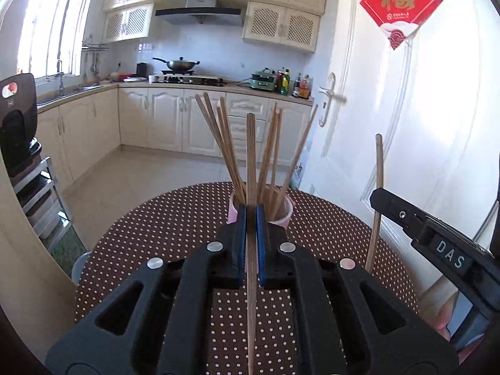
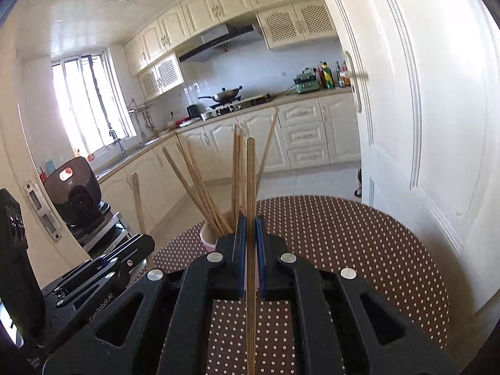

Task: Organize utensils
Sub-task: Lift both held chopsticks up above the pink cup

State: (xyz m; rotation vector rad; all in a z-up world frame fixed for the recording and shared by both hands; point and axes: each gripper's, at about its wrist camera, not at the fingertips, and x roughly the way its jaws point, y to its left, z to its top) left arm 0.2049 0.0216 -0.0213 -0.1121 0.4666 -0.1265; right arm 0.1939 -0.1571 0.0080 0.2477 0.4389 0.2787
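My left gripper (image 1: 251, 209) is shut on a wooden chopstick (image 1: 251, 156) that stands upright between its blue pads. Right behind it, a pink cup (image 1: 282, 217) holding several chopsticks sits on the brown dotted table (image 1: 175, 225). At the right of this view my right gripper (image 1: 379, 198) holds another chopstick (image 1: 379, 162). In the right wrist view, my right gripper (image 2: 251, 220) is shut on its upright chopstick (image 2: 250, 172), with the pink cup (image 2: 207, 237) just behind and to the left. My left gripper (image 2: 145, 245) and its chopstick (image 2: 136, 197) show at the left.
A white door (image 1: 422, 125) stands close to the table's right side. A black appliance (image 2: 75, 193) on a metal rack stands off the table's left edge. Kitchen cabinets and the counter (image 1: 187, 118) lie beyond the tiled floor.
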